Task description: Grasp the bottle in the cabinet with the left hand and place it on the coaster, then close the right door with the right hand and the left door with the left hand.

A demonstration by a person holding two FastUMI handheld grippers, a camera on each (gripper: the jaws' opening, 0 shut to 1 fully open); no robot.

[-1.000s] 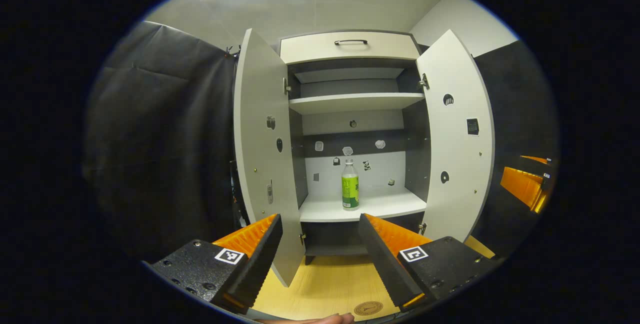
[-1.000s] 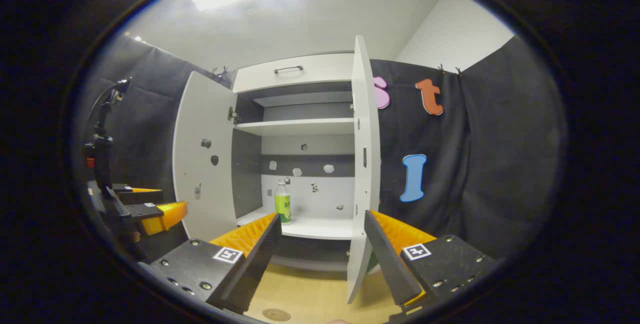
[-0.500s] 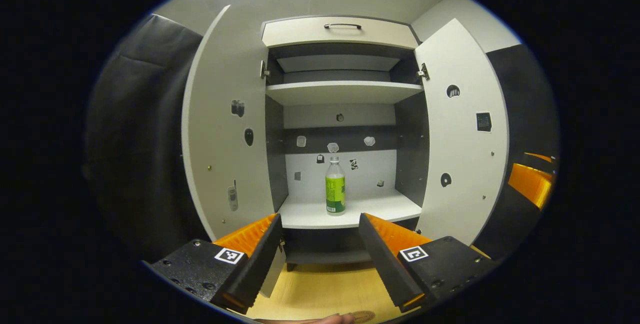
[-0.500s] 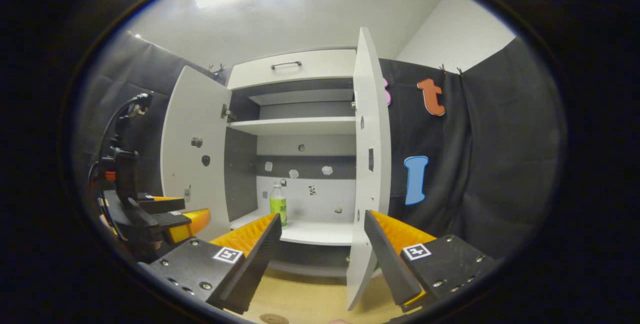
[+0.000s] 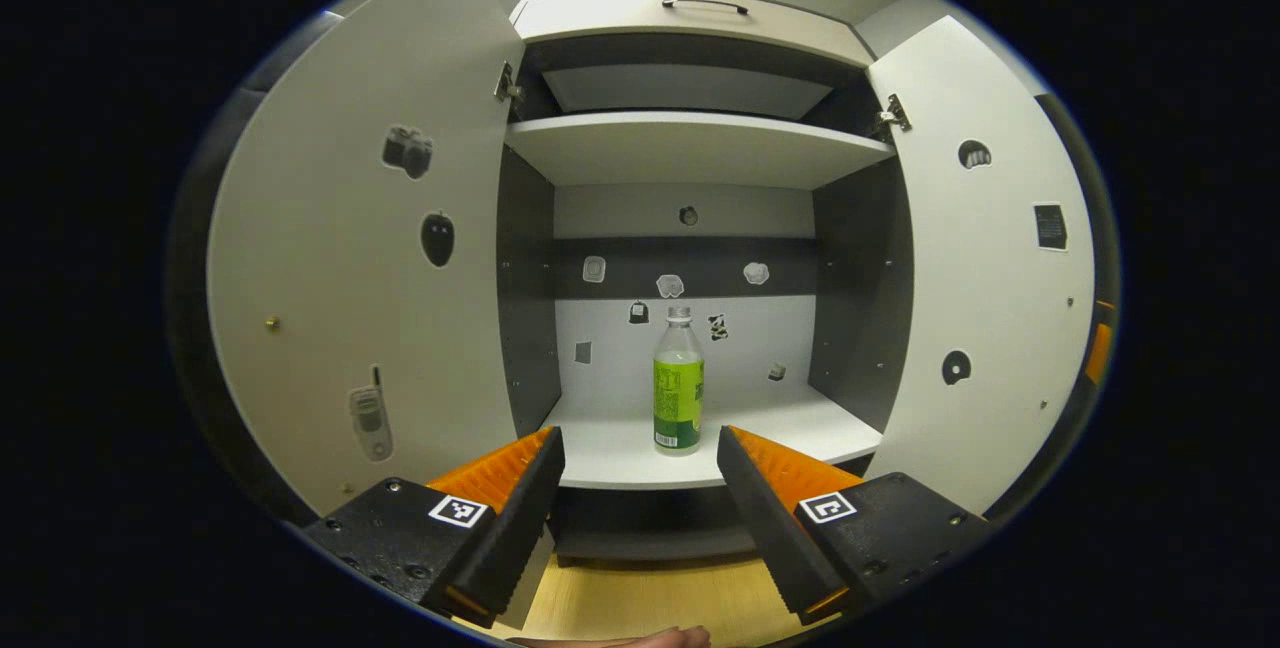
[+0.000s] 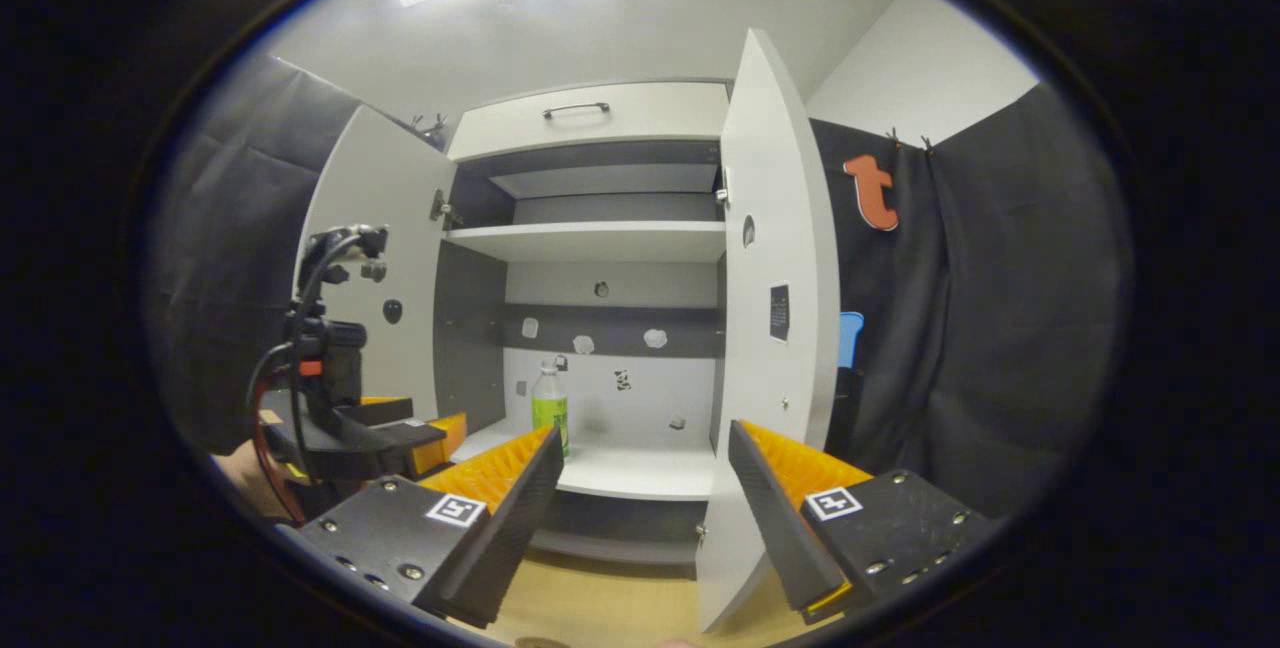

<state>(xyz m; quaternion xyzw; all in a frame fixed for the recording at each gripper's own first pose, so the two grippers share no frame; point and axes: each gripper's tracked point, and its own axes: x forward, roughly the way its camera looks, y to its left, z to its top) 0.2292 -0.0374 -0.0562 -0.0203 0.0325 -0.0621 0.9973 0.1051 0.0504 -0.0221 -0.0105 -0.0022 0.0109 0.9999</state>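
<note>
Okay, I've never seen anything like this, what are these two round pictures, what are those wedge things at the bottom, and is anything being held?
These are two handheld grabbing tools, one in each of a person's hands, each carrying a wide-angle camera that looks forward along its own two fingers.

The left gripper view shows the left gripper open and empty, aimed at a clear plastic bottle with a green label. The bottle stands upright on the lower white shelf of a tall white cabinet with both doors open.

The right gripper view shows the right gripper, also open and empty, facing the same cabinet from farther right, close to the open right door. At its left you can see the left gripper and the hand holding it.

Nothing is held yet.
</note>
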